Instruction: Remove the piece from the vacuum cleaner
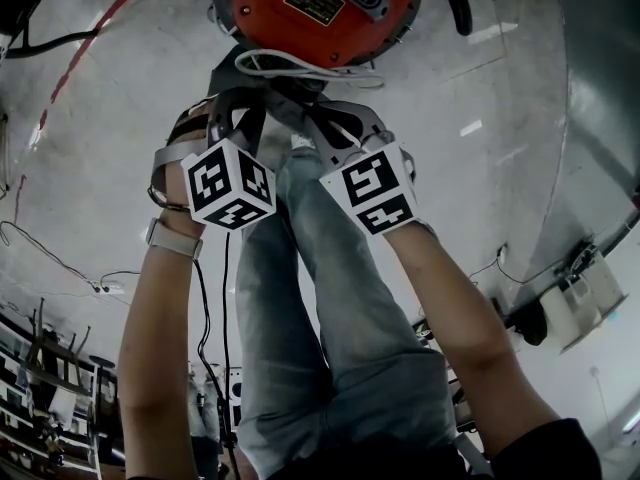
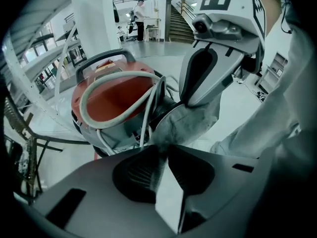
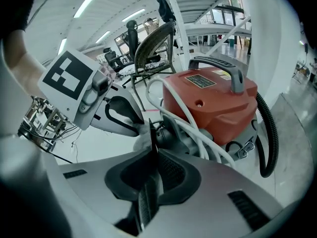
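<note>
A red vacuum cleaner (image 1: 320, 8) with a white cord (image 2: 106, 90) wound round it stands on the floor. From its near side hangs a grey, bag-like piece (image 2: 190, 120). In the left gripper view my left gripper (image 2: 166, 150) is shut on the lower edge of this piece. My right gripper (image 3: 151, 145) is shut on a thin edge of the same piece (image 3: 147, 133). The two grippers sit side by side, the left gripper (image 1: 248, 113) and the right gripper (image 1: 318, 120) both just below the vacuum in the head view.
A black hose (image 3: 270, 133) loops down the vacuum's right side, and a black handle (image 3: 220, 66) sits on top. A chair (image 3: 153, 46) stands behind it. The person's legs in jeans (image 1: 330, 318) are below the grippers. Cables (image 1: 60, 258) lie on the grey floor.
</note>
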